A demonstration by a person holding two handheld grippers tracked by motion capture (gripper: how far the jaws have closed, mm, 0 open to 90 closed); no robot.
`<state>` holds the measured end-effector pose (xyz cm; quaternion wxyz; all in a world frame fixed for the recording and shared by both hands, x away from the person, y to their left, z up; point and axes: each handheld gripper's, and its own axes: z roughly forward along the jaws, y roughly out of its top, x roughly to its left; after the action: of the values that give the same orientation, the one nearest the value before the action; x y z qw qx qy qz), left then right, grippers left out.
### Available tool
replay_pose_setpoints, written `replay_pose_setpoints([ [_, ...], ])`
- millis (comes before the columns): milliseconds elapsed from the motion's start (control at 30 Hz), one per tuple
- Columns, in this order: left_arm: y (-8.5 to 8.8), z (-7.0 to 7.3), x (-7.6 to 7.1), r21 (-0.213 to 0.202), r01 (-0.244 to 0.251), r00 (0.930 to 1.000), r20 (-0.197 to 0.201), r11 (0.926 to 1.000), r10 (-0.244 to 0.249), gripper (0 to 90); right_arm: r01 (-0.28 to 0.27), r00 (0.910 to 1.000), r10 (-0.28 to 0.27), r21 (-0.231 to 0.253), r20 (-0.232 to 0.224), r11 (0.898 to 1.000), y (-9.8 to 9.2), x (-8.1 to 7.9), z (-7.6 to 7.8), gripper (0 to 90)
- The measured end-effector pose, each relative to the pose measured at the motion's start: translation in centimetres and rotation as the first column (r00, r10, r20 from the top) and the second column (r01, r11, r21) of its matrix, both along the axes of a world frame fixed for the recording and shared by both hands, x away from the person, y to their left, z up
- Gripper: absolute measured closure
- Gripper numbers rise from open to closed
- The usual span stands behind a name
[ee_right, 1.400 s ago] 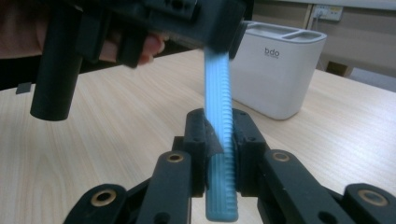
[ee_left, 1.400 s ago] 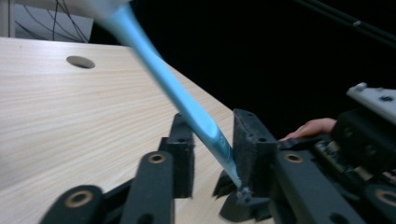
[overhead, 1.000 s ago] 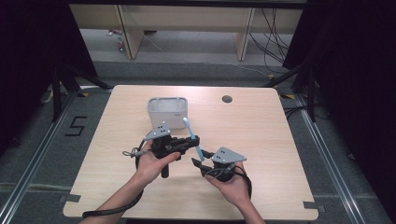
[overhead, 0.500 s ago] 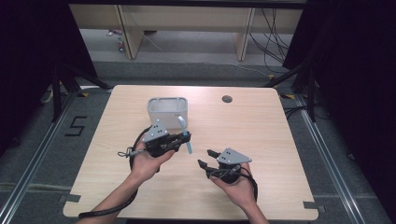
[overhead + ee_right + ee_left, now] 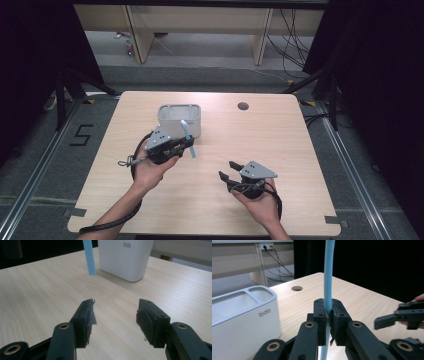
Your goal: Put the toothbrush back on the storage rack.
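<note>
A light-blue stick (image 5: 187, 134) stands nearly upright, and my left gripper (image 5: 189, 145) is shut on it partway up its length. In the left gripper view the stick (image 5: 329, 277) runs up between the closed pads (image 5: 322, 322). It hangs just in front of a white compartmented holder (image 5: 180, 120), whose open top (image 5: 239, 298) shows beside it. My right gripper (image 5: 227, 170) is held low over the table at front right, open with nothing between its fingers (image 5: 85, 315); its jaws have just been opening wider. The stick's lower end (image 5: 89, 257) hangs above the wood.
The wooden table (image 5: 280, 145) has a round cable hole (image 5: 243, 106) at the back. Bare wood lies between the two grippers and to the right. The white holder (image 5: 125, 257) stands ahead of the right gripper. Dark floor and rails surround the table.
My left gripper has carried the blue stick leftward, closer to the white holder. The right gripper has drifted slightly right and its jaws stand wider apart.
</note>
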<state>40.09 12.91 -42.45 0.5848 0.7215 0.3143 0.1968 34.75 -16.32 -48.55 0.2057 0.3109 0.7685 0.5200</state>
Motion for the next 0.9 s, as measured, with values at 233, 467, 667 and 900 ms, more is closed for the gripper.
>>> replay_pose_setpoints([
  [233, 1.1, 0.1, 0.5, 0.012, -0.039, 0.9991, 0.019, 0.9992, 0.038, 83.5, 0.045, 0.9988, -0.045, -0.003, -0.016, 0.999, -0.7, -0.6, -0.6, 48.6],
  [467, 1.8, 0.1, 0.7, 0.011, -0.066, 0.9977, 0.019, 0.9978, 0.065, 83.5, 0.054, 0.9981, -0.054, 0.006, -0.029, 0.999, -0.8, -0.8, -0.9, 48.6],
  [667, 2.4, 0.4, 0.9, 0.005, -0.085, 0.9961, 0.024, 0.9964, 0.085, 83.5, 0.057, 0.9981, -0.057, 0.002, -0.022, 0.998, -1.0, -0.8, -1.1, 48.5],
  [900, 3.1, 0.7, 1.1, 0.0, -0.101, 0.9944, 0.032, 0.9949, 0.1, 83.5, 0.074, 0.9972, -0.074, 0.006, -0.011, 0.997, -1.1, -0.8, -1.4, 48.5],
])
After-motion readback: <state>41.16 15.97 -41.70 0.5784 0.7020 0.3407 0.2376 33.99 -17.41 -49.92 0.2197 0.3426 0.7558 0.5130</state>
